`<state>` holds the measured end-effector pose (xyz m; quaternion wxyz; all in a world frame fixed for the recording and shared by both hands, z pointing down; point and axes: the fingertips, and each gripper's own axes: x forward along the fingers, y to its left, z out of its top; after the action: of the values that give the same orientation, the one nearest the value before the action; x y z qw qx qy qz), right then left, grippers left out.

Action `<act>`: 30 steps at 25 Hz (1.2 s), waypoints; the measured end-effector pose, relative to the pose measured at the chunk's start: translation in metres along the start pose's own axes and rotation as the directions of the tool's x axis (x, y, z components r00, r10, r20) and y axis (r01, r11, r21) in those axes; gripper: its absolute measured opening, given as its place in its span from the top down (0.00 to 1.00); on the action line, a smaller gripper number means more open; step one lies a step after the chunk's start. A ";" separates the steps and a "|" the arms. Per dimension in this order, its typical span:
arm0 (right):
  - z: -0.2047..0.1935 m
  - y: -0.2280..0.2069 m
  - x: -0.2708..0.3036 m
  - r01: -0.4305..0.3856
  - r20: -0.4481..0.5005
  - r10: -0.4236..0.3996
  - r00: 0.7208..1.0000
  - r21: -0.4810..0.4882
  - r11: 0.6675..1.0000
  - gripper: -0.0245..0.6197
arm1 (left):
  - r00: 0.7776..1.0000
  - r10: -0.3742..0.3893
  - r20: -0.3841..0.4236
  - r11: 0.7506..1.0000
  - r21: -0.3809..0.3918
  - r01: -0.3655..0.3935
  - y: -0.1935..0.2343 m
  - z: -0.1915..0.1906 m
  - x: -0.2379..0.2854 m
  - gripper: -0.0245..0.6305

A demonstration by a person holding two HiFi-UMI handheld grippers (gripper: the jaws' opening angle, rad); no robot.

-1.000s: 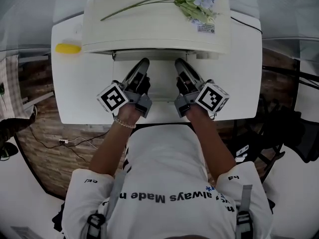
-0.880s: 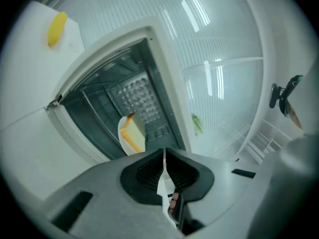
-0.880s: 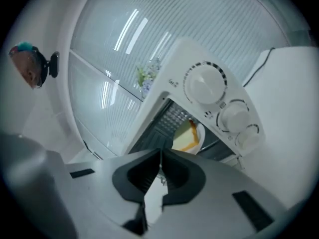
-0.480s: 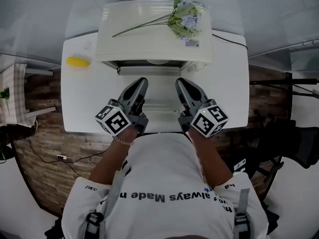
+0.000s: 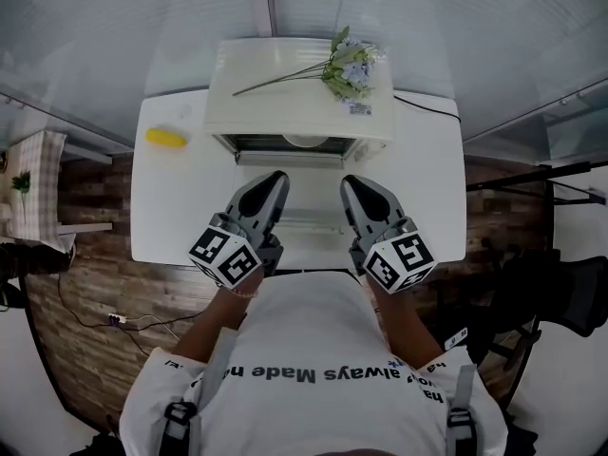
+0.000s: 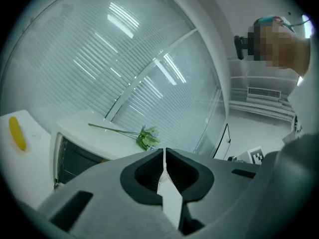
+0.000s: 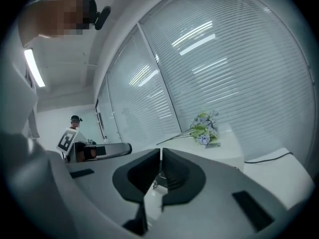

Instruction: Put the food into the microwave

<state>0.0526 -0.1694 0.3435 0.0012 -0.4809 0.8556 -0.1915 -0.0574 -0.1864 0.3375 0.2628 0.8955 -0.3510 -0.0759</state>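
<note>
A cream microwave (image 5: 299,93) stands at the back of the white table (image 5: 176,207); its front shows a dark opening with a pale plate (image 5: 306,142) inside. The same microwave (image 6: 75,151) appears in the left gripper view. A yellow piece of food (image 5: 166,138) lies on the table left of the microwave, also seen as the yellow food (image 6: 17,132). My left gripper (image 5: 277,179) and right gripper (image 5: 348,183) hover side by side over the table's front, both shut and holding nothing. Their jaws meet with no gap at the left gripper (image 6: 164,153) and the right gripper (image 7: 161,156).
A bunch of artificial flowers (image 5: 347,65) lies on top of the microwave. A black cable (image 5: 427,103) runs behind it at the right. Blinds cover the wall behind. Wooden floor and dark chairs (image 5: 560,293) flank the table.
The view has pulled back from the table. Both grippers have drawn away from the microwave toward the table's front edge, still shut and side by side.
</note>
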 end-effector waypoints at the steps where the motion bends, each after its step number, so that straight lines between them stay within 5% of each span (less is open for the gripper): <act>1: 0.005 0.004 -0.002 -0.001 0.002 0.001 1.000 -0.020 1.000 0.93 | 1.000 0.002 0.006 1.000 0.017 -0.002 -0.004 0.004 -0.002 0.93; 7: 0.031 0.026 -0.015 -0.013 0.025 0.016 1.000 -0.112 0.994 0.93 | 0.999 0.022 0.025 0.992 0.126 -0.025 -0.021 0.026 -0.014 0.93; 17: 0.059 0.036 -0.033 0.023 0.045 -0.014 0.999 -0.203 0.979 0.93 | 0.995 0.072 0.069 0.976 0.201 -0.085 -0.035 0.054 -0.024 0.93; 30: 0.076 0.040 -0.038 0.041 0.082 -0.023 0.996 -0.219 0.975 0.93 | 0.993 0.062 0.104 0.976 0.200 -0.082 -0.043 0.060 -0.025 0.93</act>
<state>0.0540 -0.1441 0.2529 -0.0215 -0.4989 0.8630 -0.0764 -0.0695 -0.1686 0.2626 0.1546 0.8997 -0.4016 -0.0733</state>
